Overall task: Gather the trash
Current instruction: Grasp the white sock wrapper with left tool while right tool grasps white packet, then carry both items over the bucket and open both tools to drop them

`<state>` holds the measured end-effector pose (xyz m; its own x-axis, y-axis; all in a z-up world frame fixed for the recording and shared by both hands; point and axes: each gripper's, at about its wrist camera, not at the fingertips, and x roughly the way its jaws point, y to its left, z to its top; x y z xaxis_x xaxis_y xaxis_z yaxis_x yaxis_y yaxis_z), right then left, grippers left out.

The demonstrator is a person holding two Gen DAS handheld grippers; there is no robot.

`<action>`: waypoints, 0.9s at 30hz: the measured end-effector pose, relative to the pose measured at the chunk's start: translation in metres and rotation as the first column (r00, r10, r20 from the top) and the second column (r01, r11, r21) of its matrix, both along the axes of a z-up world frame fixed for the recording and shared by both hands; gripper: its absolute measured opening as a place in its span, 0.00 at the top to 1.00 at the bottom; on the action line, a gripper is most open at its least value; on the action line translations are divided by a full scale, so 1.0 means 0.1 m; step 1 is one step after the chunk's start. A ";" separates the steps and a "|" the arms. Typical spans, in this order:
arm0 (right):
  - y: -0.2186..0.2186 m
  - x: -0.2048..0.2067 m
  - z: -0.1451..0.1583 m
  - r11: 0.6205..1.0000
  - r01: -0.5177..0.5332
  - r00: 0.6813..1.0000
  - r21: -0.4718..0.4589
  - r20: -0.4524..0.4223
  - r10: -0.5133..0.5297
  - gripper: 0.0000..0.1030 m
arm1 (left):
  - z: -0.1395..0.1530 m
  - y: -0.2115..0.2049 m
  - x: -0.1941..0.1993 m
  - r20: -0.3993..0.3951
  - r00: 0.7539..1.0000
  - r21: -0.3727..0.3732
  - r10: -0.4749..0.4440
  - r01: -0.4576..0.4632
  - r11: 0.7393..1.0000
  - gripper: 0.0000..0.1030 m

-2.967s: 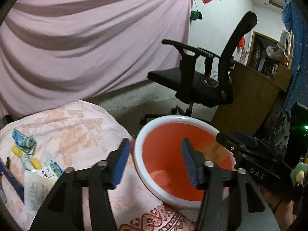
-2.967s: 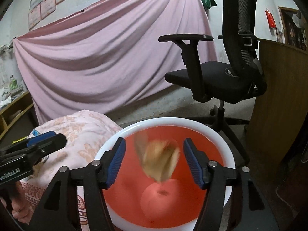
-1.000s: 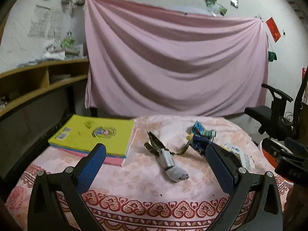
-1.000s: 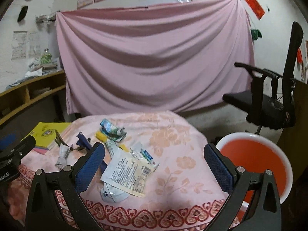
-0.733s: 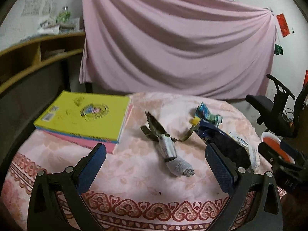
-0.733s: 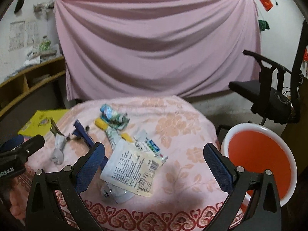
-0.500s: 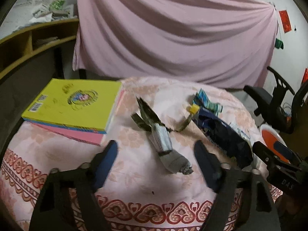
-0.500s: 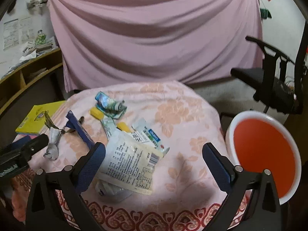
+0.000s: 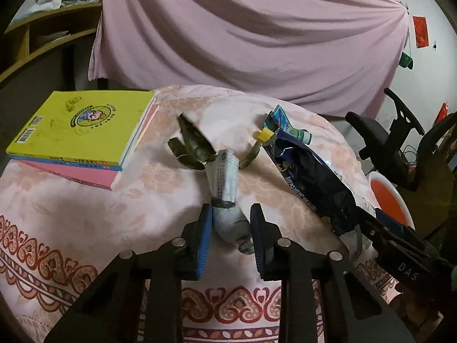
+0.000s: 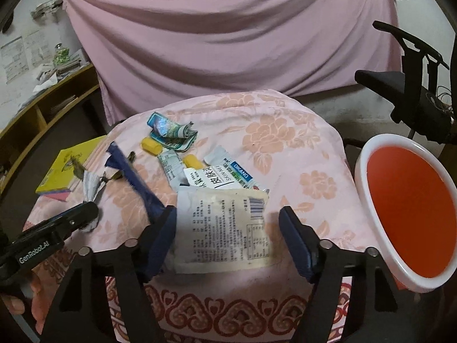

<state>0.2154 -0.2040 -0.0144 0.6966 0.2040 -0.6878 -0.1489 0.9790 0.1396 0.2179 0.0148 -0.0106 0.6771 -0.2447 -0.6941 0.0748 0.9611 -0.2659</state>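
Observation:
Trash lies on a table under a pink floral cloth [image 10: 285, 131]. A crumpled grey wrapper [image 9: 225, 183] with green leaf scraps lies in front of my left gripper [image 9: 231, 231]. Its jaws are closing and the blue pads touch both sides of the wrapper's near end. My right gripper [image 10: 228, 237] is also closing, with a white printed packet [image 10: 222, 225] lying flat between its jaws. The right pad stands clear of the packet. A dark blue wrapper [image 10: 134, 180] lies by the left pad. The red basin with a white rim [image 10: 362, 157] stands off the table's right side.
A yellow book on pink ones [image 9: 82, 125] sits at the table's left. More wrappers, a teal packet [image 10: 168, 128] and yellow bits [image 10: 151, 145] lie mid-table. An office chair [image 10: 411, 85] stands behind the basin. A pink sheet hangs at the back.
Both grippers have tipped down toward the table. The left jaws have narrowed from wide open onto the grey wrapper. The right jaws have narrowed around the white packet.

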 end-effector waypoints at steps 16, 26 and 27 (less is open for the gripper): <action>-0.12 -0.37 0.20 0.995 -0.062 0.987 0.078 0.152 0.049 0.45 | 0.25 -0.12 -0.50 0.184 0.983 -0.032 -0.014 0.020 0.999 0.80; -0.28 -0.82 0.57 0.996 -0.075 0.876 0.047 0.481 0.043 0.45 | 0.67 -0.46 -0.90 0.465 0.882 0.044 -0.074 0.060 0.997 0.80; -0.32 -0.85 0.61 0.997 -0.065 0.862 0.043 0.506 0.035 0.45 | 0.71 -0.51 -0.93 0.492 0.867 0.054 -0.085 0.067 0.996 0.80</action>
